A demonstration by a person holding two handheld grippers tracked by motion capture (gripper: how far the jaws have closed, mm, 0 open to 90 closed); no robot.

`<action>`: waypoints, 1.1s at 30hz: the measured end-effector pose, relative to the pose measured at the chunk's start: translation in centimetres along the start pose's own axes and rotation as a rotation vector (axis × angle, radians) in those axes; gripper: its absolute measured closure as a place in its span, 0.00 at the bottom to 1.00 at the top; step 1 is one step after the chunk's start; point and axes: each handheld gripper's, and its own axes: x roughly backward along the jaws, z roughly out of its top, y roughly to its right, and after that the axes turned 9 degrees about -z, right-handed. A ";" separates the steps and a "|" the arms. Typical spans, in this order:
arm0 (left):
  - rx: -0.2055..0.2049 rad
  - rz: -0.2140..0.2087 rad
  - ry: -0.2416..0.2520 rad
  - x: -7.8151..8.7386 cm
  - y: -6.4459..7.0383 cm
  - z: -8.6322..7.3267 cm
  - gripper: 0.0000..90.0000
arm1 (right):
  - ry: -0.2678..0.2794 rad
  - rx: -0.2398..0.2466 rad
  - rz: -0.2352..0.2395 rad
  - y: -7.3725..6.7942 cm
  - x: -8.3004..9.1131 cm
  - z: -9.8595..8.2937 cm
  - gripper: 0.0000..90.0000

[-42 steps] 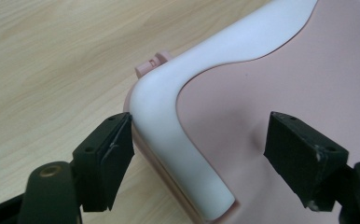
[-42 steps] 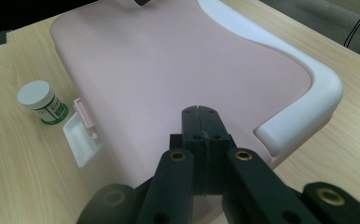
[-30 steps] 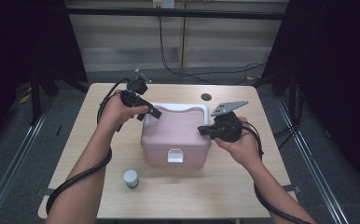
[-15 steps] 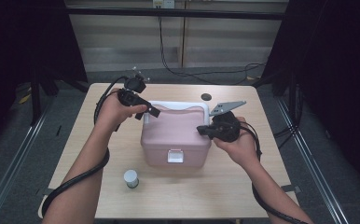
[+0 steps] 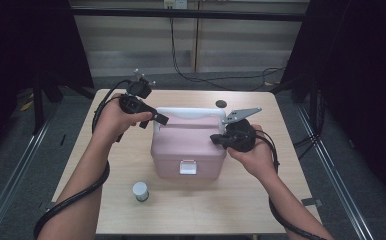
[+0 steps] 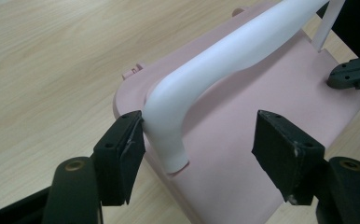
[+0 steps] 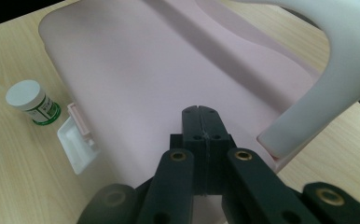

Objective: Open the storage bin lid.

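A pink box (image 5: pixel 188 150) with a white carry handle (image 5: pixel 188 112) stands at the table's middle, its white latch (image 5: pixel 187 167) facing the person. My left gripper (image 5: pixel 153 117) is at the handle's left end. In the left gripper view it (image 6: pixel 201 133) is open, its jaws straddling the handle's post (image 6: pixel 169 135), with one pad (image 6: pixel 134 140) touching it. My right gripper (image 5: pixel 218 139) is over the lid's right side. In the right gripper view it (image 7: pixel 200 112) is shut with nothing held, just above the pink lid (image 7: pixel 136 74), next to the handle's other end (image 7: pixel 350 70).
A small white-capped jar (image 5: pixel 140 191) stands on the wooden table (image 5: pixel 281 200) in front of the box at its left; it is also in the right gripper view (image 7: pixel 31 102). A dark disc (image 5: pixel 221 104) lies behind the box. Cables trail from both grippers.
The left hand and its gripper have edged slightly toward the far left. The right gripper has barely moved. The box stays in place.
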 end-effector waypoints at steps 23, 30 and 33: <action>-0.014 0.032 0.011 -1.3 -0.6 -0.1 0.41 | 0.023 -0.019 0.020 0.3 0.0 -0.3 1.00; -0.010 0.042 0.004 -1.6 -0.7 -0.1 0.42 | 0.023 -0.016 0.017 0.3 0.0 -0.3 1.00; -0.001 0.041 0.007 -1.6 -0.7 -0.1 0.42 | 0.022 -0.018 0.018 0.3 0.0 -0.3 1.00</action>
